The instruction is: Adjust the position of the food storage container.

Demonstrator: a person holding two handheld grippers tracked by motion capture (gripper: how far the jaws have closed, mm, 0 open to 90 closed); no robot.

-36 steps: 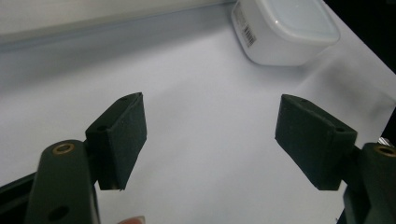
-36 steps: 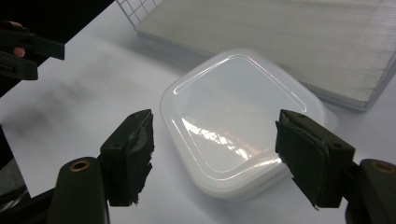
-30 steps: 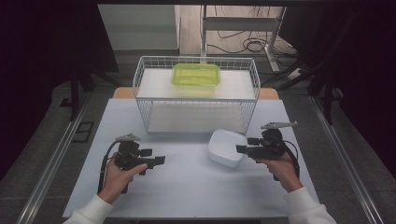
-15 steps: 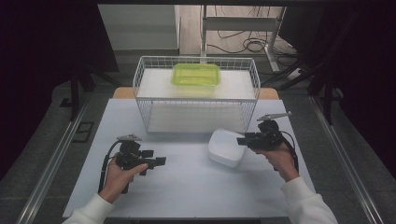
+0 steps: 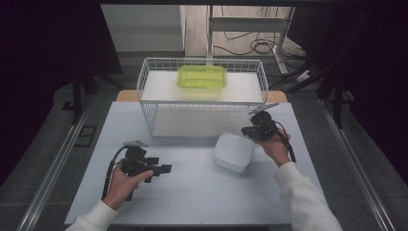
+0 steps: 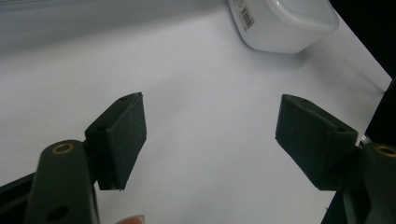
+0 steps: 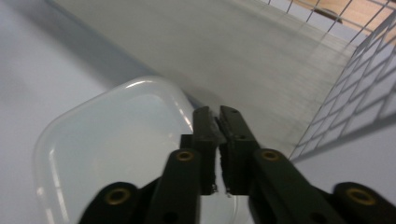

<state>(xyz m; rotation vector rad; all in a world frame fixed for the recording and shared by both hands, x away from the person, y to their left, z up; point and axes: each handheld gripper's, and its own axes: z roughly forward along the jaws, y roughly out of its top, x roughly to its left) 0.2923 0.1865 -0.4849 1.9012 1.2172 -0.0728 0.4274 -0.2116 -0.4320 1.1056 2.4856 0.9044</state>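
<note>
A white lidded container lies on the white table to the right of centre. My right gripper sits over its far right corner, tips reaching just past the rim. Its jaws have just been closing and now stand shut, pad against pad, with nothing visible between them. My left gripper rests low over the table at the near left. It is open and empty, aimed toward the container from a distance.
A white wire basket stands at the back of the table, right behind my right gripper. A lime-green lidded box lies inside it at the far side. Table edges run close on the right.
My right gripper moved away from me along the container's right side to its far corner, and its jaws went from wide open to shut. The container and the left hand stayed put.
</note>
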